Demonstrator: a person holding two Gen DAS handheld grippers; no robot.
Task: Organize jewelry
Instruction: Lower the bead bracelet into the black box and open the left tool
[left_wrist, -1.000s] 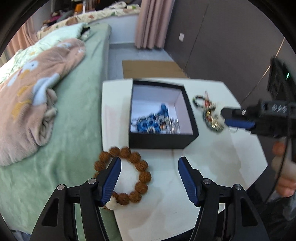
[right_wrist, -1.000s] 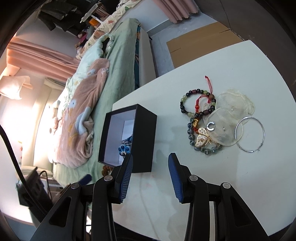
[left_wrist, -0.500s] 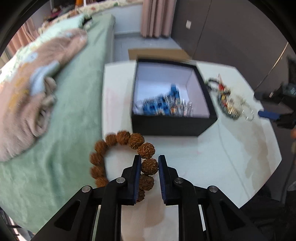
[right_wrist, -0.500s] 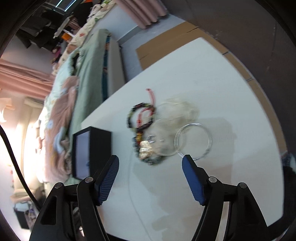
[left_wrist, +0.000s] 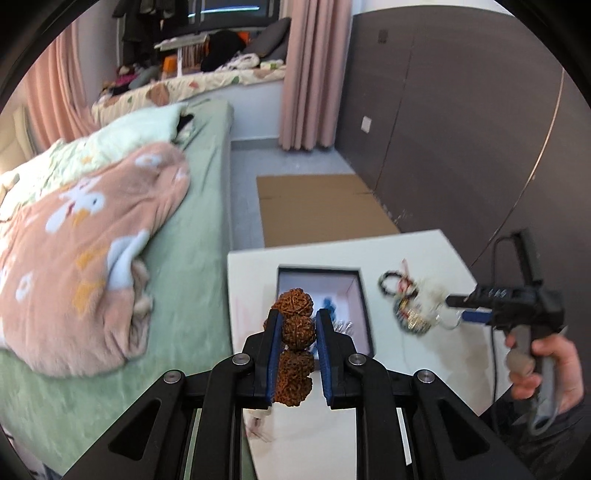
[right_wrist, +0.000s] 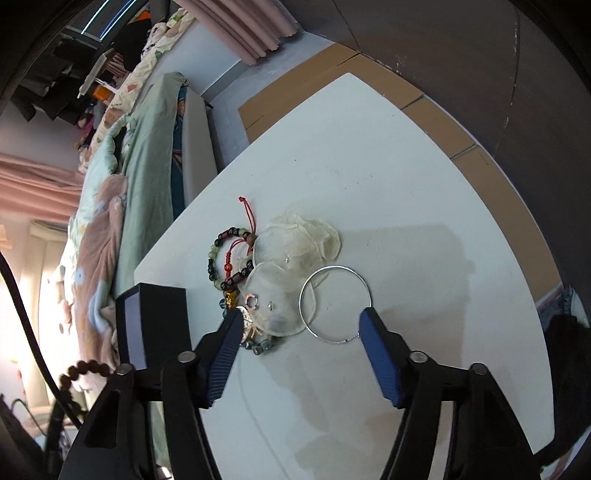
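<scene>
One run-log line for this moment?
left gripper: shut on bead bracelet, lifted before box | right gripper: open over silver hoop | table: jewelry pile unsorted

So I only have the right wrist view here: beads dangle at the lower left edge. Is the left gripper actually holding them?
Observer: Yes. The left gripper is shut on the brown bead bracelet, one bead pinched between its fingers.
Reviewer: Where is it relative to the box?
Observer: Lifted in front of the open black box, not yet lowered in.
Reviewer: Anything inside the box?
Observer: Blue and silvery pieces, blurred.
</scene>
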